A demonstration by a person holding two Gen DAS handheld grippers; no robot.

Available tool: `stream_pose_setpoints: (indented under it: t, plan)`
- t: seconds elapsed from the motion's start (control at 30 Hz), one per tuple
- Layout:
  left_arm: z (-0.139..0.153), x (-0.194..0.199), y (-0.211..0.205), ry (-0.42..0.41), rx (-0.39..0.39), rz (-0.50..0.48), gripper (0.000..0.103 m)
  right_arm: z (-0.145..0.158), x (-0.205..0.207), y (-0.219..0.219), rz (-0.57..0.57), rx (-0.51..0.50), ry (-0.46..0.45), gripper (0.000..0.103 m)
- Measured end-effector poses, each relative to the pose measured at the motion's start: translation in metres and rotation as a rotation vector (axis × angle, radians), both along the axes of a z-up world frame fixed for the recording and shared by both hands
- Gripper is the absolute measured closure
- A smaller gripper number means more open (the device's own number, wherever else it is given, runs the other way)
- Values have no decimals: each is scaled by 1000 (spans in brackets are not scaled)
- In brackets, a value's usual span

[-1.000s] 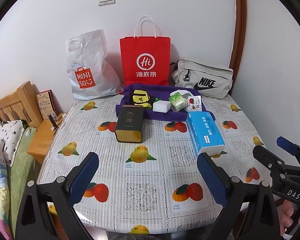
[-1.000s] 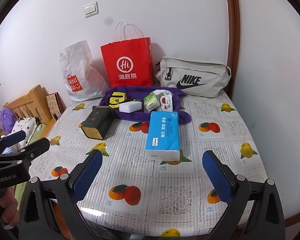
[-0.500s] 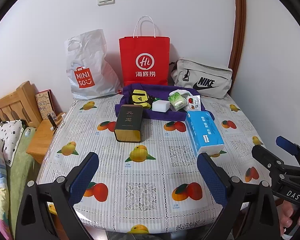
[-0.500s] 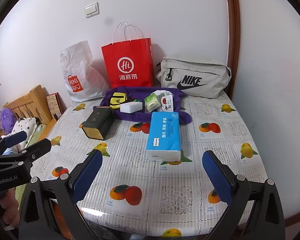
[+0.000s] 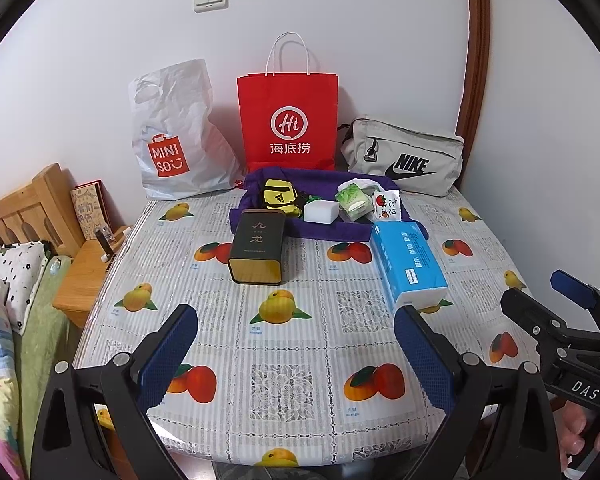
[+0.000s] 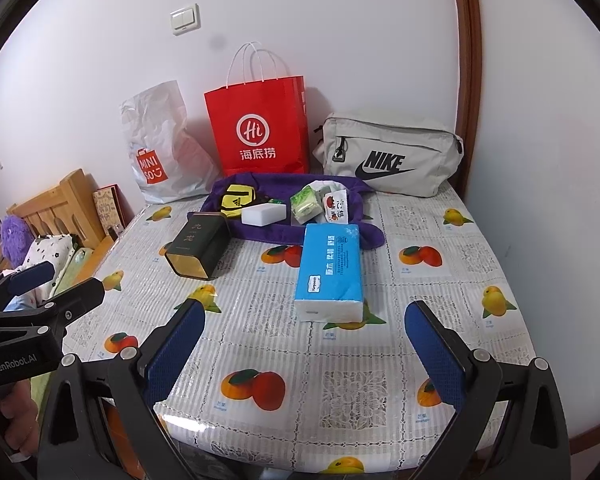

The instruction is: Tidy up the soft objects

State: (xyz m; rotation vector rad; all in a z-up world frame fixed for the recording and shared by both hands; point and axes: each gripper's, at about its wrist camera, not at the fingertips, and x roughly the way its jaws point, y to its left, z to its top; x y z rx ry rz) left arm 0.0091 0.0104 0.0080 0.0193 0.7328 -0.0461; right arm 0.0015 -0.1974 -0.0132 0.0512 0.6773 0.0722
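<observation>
A blue tissue pack point(image 5: 408, 264) point(image 6: 330, 268) lies mid-table. Behind it a purple cloth point(image 5: 332, 232) point(image 6: 288, 234) carries a yellow pouch point(image 5: 278, 196) point(image 6: 236, 198), a white sponge point(image 5: 321, 212) point(image 6: 264, 214), a green tissue packet point(image 5: 354, 200) point(image 6: 306, 204) and a white strawberry packet point(image 5: 386, 206) point(image 6: 334, 208). A dark tin box point(image 5: 258, 246) point(image 6: 198, 246) lies left of the tissue pack. My left gripper point(image 5: 296, 348) hovers open over the table's near edge, holding nothing. Open too and empty, my right gripper point(image 6: 304, 344) hangs just short of the tissue pack.
Against the back wall stand a white Miniso bag point(image 5: 176, 136), a red paper bag point(image 5: 288, 120) and a grey Nike bag point(image 5: 404, 160). A wooden bedside stand point(image 5: 84, 272) and bedding point(image 5: 4, 320) sit left of the fruit-print table point(image 5: 284, 380). A wall closes the right side.
Both views have drifted very slightly; the right gripper edged a little toward the table. No object has moved and both grippers stay open.
</observation>
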Motion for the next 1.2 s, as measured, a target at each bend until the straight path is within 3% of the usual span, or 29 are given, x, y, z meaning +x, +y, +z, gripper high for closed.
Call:
stream_pose_setpoints:
  t: [1.2]
  plan:
    - [0, -1, 0, 2, 1, 0, 4, 3, -1, 3, 10, -5, 2, 4]
